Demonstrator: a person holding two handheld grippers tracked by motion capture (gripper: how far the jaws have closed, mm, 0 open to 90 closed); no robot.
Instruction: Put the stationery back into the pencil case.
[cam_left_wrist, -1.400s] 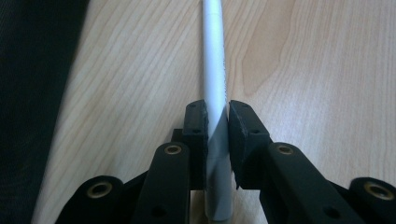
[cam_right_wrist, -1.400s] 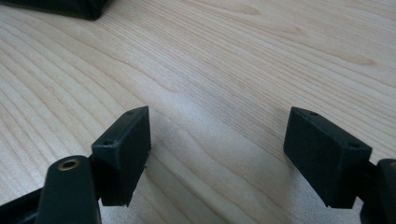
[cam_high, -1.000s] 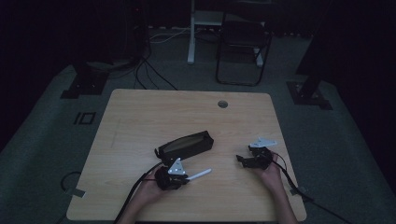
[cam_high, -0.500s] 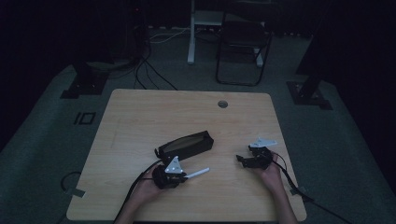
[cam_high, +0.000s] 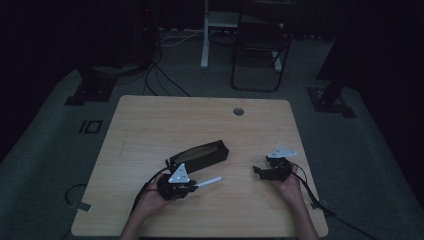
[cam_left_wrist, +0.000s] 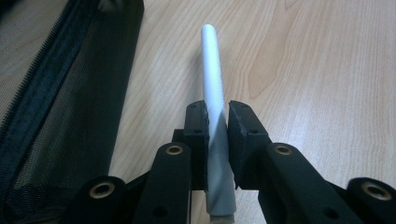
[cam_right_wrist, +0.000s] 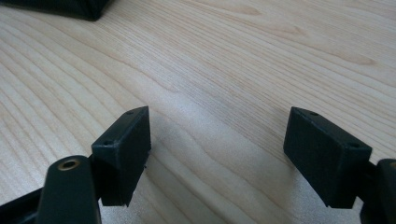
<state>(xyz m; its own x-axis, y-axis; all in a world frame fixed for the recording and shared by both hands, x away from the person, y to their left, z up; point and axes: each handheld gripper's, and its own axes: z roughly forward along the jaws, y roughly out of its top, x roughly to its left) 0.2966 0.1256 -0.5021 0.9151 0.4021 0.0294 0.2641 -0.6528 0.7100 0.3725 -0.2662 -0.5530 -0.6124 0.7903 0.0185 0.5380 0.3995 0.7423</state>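
Item one, left gripper: I have its jaws closed on a white pen, clamped near the pen's back end so most of the barrel sticks out ahead; I judge that this leaves the front end free to lead into an opening; in the high view the pen points to the right across the table, low over the wood or resting on it, I cannot tell which.

Item two, pencil case: black, long, lying on the table just beyond my left gripper; its top looks unzipped, showing a lighter inside; in the left gripper view its mesh side and zip run beside the pen, near but apart; I take the case as the place the pen is meant for, hence the short distance between them.

Item three, right gripper: jaws spread wide, nothing between them, bare wood below; in the high view it sits well to the right of the case, aimed towards it; I judge it is held open and ready to steady the case while the left one feeds the pen in.

Item four, floor beyond the table: a chair and cables, dim, no part in the work.
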